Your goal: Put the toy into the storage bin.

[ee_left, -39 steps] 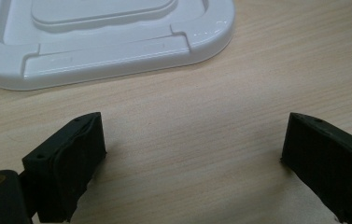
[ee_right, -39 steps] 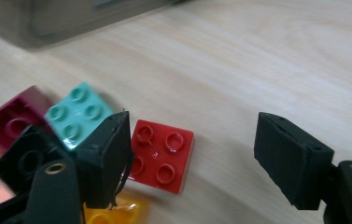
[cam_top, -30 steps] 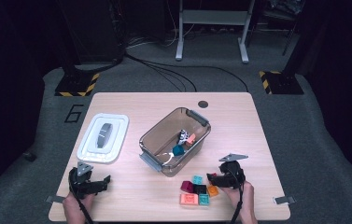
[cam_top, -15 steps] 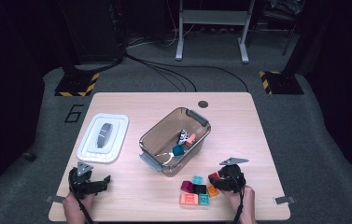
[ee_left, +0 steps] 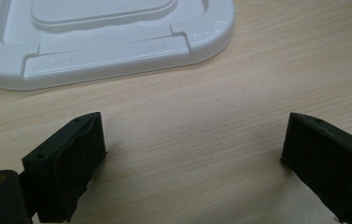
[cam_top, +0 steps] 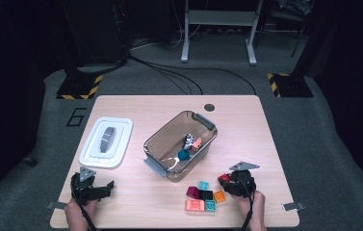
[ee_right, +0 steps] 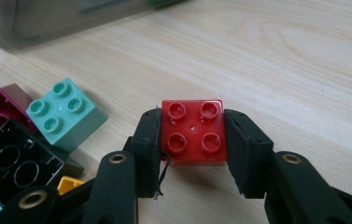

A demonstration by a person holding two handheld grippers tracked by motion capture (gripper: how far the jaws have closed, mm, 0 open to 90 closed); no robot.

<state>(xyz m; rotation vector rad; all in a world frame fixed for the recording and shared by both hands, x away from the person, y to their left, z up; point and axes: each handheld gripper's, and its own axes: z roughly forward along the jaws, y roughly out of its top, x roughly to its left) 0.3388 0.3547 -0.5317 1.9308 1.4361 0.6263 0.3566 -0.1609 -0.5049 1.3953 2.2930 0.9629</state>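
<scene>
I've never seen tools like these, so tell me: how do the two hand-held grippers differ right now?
The right gripper has its jaws pressed on a red brick; they have just been closing. The left gripper has wide-open jaws with bare table between them. The right gripper sits beside a cluster of loose bricks; the left gripper sits near a white lid. Both have two black jaws and are held low over the table.

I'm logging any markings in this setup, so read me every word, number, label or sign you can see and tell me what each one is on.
"6": a large dark number on the grey floor, left of the table's far corner.
Yellow-and-black hazard stripes, no words: on two stand bases on the floor, left and right.
No readable text on the white lid, the clear bin or the red brick.
</scene>
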